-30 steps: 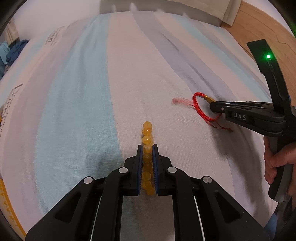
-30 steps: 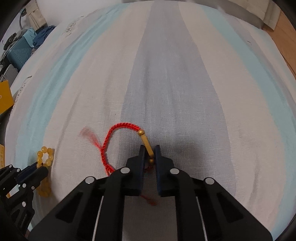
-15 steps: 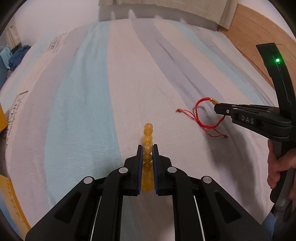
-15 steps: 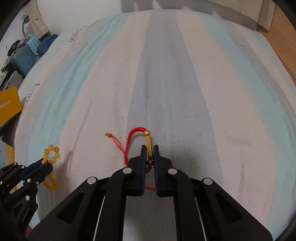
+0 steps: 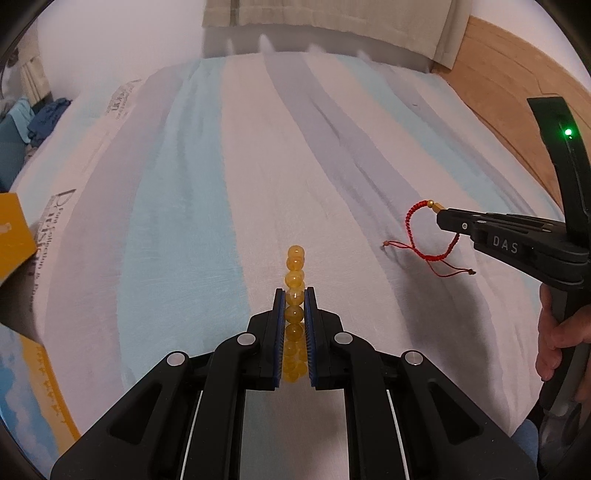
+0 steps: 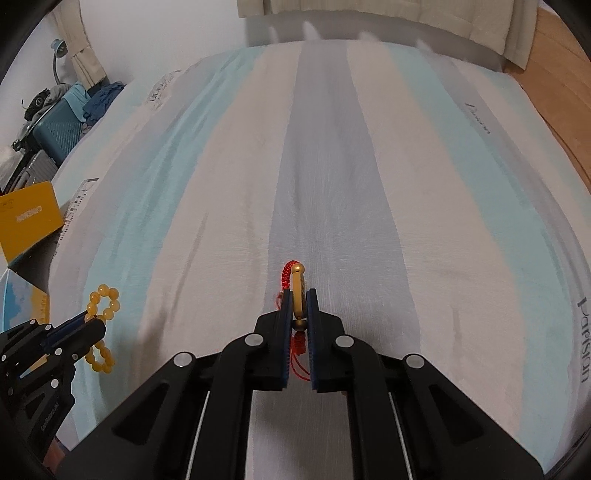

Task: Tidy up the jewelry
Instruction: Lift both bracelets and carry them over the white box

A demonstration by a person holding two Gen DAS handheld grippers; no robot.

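Note:
My left gripper (image 5: 294,295) is shut on a yellow bead bracelet (image 5: 295,280) and holds it above the striped bed sheet (image 5: 184,206). The bracelet and left gripper also show in the right wrist view (image 6: 101,325). My right gripper (image 6: 298,295) is shut on the gold tube of a red cord bracelet (image 6: 295,291). In the left wrist view the red bracelet (image 5: 421,236) hangs from the right gripper (image 5: 441,218), its loose cords trailing below, above the sheet.
A yellow box (image 6: 29,218) lies at the bed's left edge, with luggage and clothes (image 6: 59,122) beyond it. A wooden floor (image 5: 517,92) lies to the right. Curtains (image 6: 369,22) hang behind the bed.
Both grippers have risen off the sheet with their bracelets. The red bracelet, lying on the sheet a second ago, now hangs free from the right gripper.

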